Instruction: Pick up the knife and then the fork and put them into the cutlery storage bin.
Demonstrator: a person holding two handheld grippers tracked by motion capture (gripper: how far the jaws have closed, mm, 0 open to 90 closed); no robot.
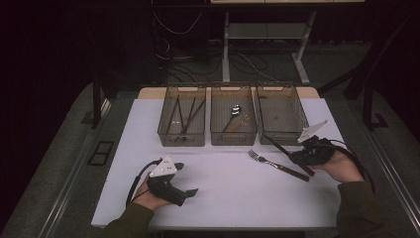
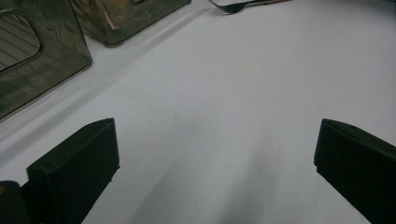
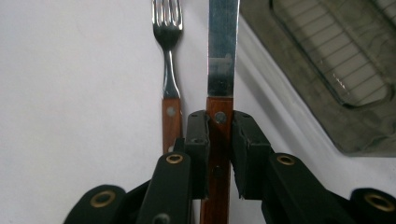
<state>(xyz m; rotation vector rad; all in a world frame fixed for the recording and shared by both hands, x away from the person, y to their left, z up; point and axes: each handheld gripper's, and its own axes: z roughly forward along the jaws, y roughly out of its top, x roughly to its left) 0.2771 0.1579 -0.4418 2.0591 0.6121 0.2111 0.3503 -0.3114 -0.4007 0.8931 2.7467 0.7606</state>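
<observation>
The right gripper (image 3: 219, 154) has its jaws pinched on the wooden handle of a knife (image 3: 222, 56), with the blade running straight out ahead of the jaws. In the high view the knife (image 1: 277, 145) sits at the right side of the white surface (image 1: 223, 188), its tip aimed toward the near edge of the right bin (image 1: 281, 113). That bin looks empty, while the left bin (image 1: 182, 115) holds long dark utensils and the middle bin (image 1: 233, 115) holds a spoon (image 1: 235, 111), so the work seems to be sorting cutlery by kind, with this knife bound for the right bin. Holding it by the handle end keeps the blade free to go in first.

A fork (image 1: 277, 165) with a matching wooden handle lies flat on the surface just beside the knife, on its near-left side, apparently waiting its turn.

The left gripper (image 1: 173, 184) rests at the near left of the surface, well apart from the bins; its jaws stand spread wide with nothing but bare surface between them, so it appears to be idle for now.
</observation>
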